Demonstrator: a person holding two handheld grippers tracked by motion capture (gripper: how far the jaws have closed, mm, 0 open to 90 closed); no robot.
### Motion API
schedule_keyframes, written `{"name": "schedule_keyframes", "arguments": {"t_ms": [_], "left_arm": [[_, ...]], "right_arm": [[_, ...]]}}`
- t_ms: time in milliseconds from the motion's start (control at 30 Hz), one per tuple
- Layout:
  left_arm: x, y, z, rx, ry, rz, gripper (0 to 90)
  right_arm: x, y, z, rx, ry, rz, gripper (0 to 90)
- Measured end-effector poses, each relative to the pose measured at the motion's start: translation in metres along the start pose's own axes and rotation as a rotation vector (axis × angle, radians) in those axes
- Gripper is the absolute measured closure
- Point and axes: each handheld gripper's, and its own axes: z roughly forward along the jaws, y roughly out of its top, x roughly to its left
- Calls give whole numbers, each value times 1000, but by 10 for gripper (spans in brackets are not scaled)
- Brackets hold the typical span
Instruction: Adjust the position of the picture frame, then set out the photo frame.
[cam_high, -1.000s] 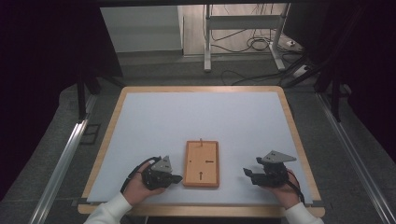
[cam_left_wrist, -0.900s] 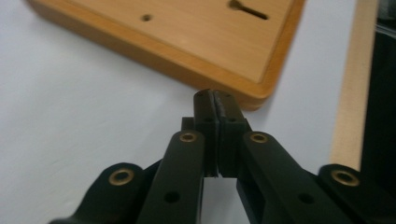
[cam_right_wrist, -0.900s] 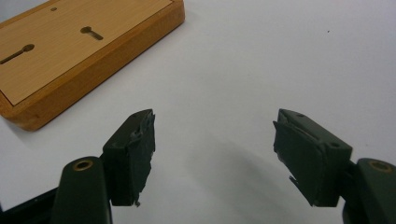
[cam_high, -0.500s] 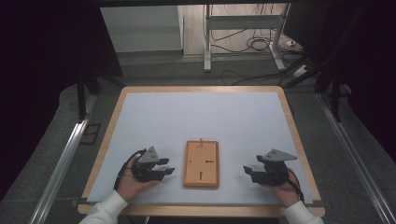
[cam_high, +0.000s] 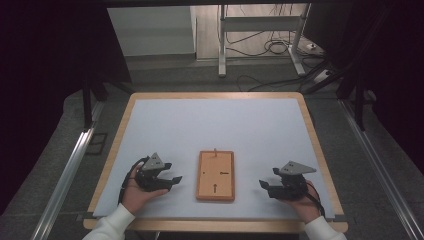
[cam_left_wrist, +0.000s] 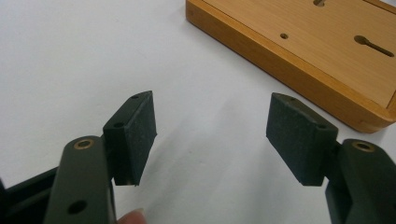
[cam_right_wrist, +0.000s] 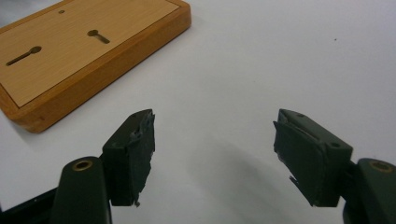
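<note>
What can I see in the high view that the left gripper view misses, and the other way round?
The high view alone takes in the whole table with its wooden rim, both hands, the right gripper, and the floor and cables beyond. The left gripper view alone shows, close up, the rough black pads on its open jaws, and a small round hole in the wooden board. Both share the wooden board with its keyhole slots, lying flat on the white table top, and the left gripper, open and apart from the board.

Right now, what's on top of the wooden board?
Nothing lies on the wooden board: its top shows two keyhole slots and small holes. Both open grippers, left and right, sit beside it. Its underside against the white mat is hidden.
</note>
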Motion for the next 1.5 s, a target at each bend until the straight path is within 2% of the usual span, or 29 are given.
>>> {"name": "schedule_keyframes", "arguments": {"t_ms": [333,533,733,867,967,1033,1067,1200,1267,1500], "left_arm": [[1,8,6,-2,-14,9,315],[-2,28,14,-17,-68,45,309],[-7,45,21,-25,-86,77,313],[-9,64,35,-23,-105,87,323],[-10,71,40,-21,-119,91,320],[-10,78,45,-14,-146,97,312],[-10,84,48,-16,-142,105,303],[-9,93,54,-19,-150,101,297],[-8,100,60,-27,-158,87,296],[-10,111,71,-36,-157,90,304]], "right_arm": [[1,0,0,6,7,-8,288],[3,1,0,1,10,-11,287],[4,1,-2,-6,9,-11,286],[4,1,-2,-6,5,-14,285],[4,1,-3,-6,1,-11,284],[3,1,-3,-7,0,-11,284],[3,1,-4,-7,-2,-9,284],[3,0,-4,-6,-4,-10,284],[4,1,-4,-6,-5,-19,283],[4,1,-4,-8,-6,-20,283]]}}
